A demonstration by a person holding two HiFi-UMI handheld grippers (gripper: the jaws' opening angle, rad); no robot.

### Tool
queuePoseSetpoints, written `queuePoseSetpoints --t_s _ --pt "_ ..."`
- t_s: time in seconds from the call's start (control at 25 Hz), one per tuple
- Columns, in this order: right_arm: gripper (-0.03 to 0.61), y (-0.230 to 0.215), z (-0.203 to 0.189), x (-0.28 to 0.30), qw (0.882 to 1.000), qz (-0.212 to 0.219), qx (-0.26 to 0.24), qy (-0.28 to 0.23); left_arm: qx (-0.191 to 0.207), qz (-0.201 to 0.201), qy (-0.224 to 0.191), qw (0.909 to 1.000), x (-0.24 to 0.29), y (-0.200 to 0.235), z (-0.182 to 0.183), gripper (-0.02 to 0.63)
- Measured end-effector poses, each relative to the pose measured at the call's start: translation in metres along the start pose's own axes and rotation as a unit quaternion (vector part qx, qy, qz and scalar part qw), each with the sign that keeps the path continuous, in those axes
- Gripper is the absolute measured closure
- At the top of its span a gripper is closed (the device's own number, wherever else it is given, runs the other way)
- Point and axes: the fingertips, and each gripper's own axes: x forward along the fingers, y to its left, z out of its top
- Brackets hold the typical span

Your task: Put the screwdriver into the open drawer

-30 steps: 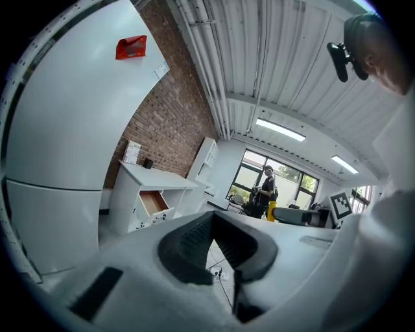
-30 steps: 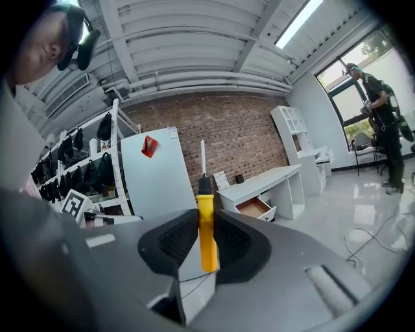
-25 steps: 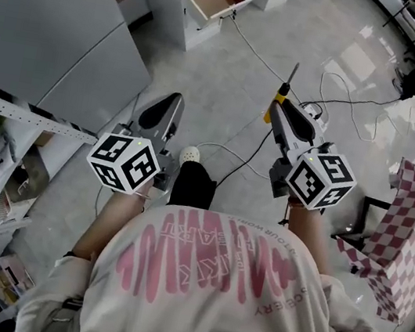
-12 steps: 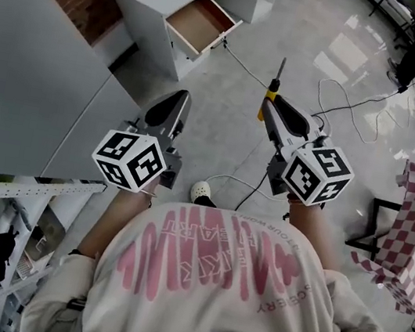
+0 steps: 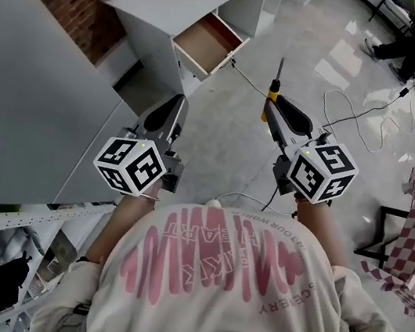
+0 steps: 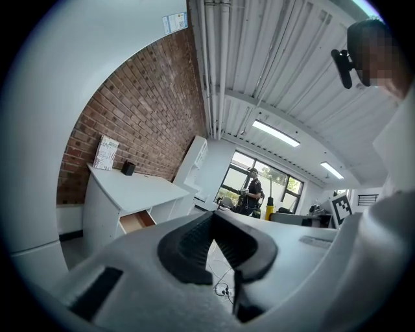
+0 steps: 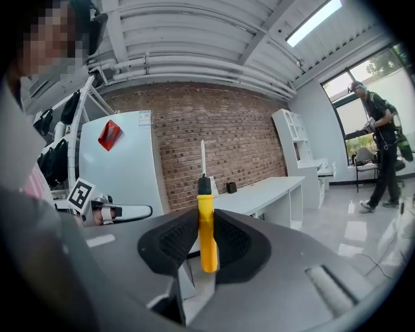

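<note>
Right fingers (image 7: pixel 174 244) clamp the screwdriver (image 7: pixel 207 227) upright — left fingers (image 6: pixel 190 249) closed, level.

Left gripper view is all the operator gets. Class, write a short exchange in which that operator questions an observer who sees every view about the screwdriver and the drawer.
Operator: Something yellow shows far right. Is the screwdriver gripped?
Observer: Yes. The right gripper clamps the screwdriver by its yellow handle, shaft upright.
Operator: Anything inside the drawer?
Observer: In the head view the open drawer shows a brown bottom that looks bare.
</note>
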Motion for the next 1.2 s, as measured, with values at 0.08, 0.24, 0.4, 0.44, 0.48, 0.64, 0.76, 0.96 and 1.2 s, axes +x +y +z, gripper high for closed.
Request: queuePoseSetpoints --t_s 0.08,0.24,0.4,0.44,0.48,0.64,0.76,0.96,1.2 --pt "0.489 0.0 0.0 0.009 1.0 0.003 -0.006 0.007 -0.008 0.0 0.0 1.0 0.001 0.005 0.0 0.609" --pt "0.489 0.002 -0.001 0.024 1.0 0.011 -0.006 0.016 -0.017 0.009 0.008 0.9998 0.001 0.017 -0.007 0.609" --pt "0.489 0.003 -0.015 0.037 0.999 0.017 -0.005 0.031 -0.016 0.022 0.013 0.9995 -0.001 0.03 -0.017 0.609" --pt "0.489 0.003 -0.02 0.039 0.999 0.019 -0.004 0.037 -0.02 0.026 0.011 0.9994 -0.001 0.033 -0.019 0.609" --pt "0.489 0.002 -0.023 0.041 0.999 0.021 -0.005 0.042 -0.023 0.03 0.011 0.9992 -0.002 0.035 -0.021 0.609" --pt "0.489 -0.008 -0.034 0.047 0.998 0.024 -0.006 0.057 -0.026 0.039 0.012 0.9989 0.008 0.042 -0.028 0.609" --pt "0.489 -0.024 -0.04 0.059 0.997 0.032 0.008 0.065 -0.037 0.034 0.004 0.9987 0.022 0.044 -0.032 0.611" --pt "0.489 -0.047 -0.038 0.093 0.996 0.052 0.018 0.067 -0.039 0.058 0.02 0.9974 0.05 0.062 -0.034 0.611" --pt "0.489 -0.084 -0.016 0.127 0.995 0.074 0.023 0.064 -0.035 0.068 -0.004 0.9971 0.096 0.068 -0.009 0.612"
